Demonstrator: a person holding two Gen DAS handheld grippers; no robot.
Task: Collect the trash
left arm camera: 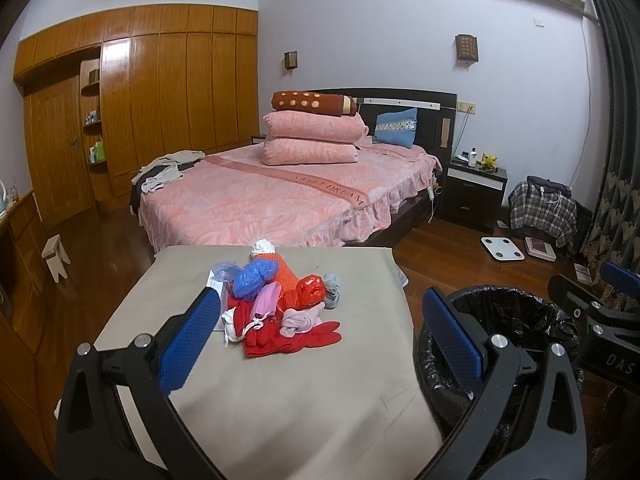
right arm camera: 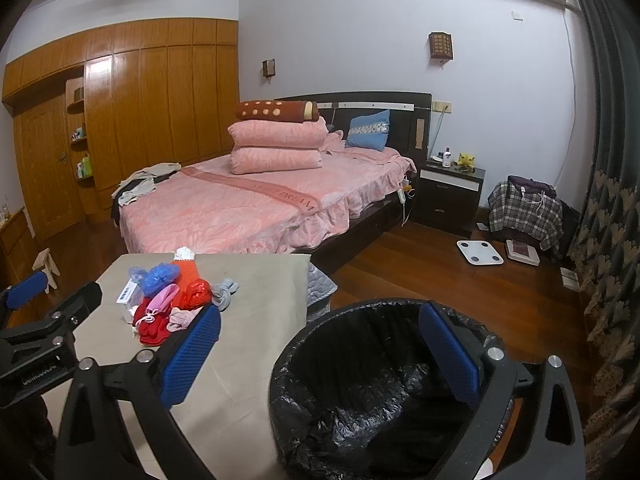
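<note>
Looking along the left gripper [left arm camera: 320, 336], its jaws gape empty around the trash pile [left arm camera: 280, 304] at frame centre on the table [left arm camera: 280, 400], bin [left arm camera: 516, 320] lower right. From the right gripper [right arm camera: 320, 350], open and empty above the bin [right arm camera: 360, 392], the pile [right arm camera: 172, 300] lies left, so the left hand seems nearer.

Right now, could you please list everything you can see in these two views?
table: one, beige cloth top, foreground.
trash pile: one heap, red, blue, pink and grey bags and cloths, on the table's far part.
bin: one, black liner, on the floor right of the table, appears empty.
bed: one, pink cover, behind the table.
folded quilts: two, pink, stacked on the bed.
nightstand: one, dark, right of the bed.
scale: one, white, on the floor.
wardrobe: one, wooden, left wall.
left hand-held gripper: blue pads, open.
right hand-held gripper: blue pads, open.
</note>
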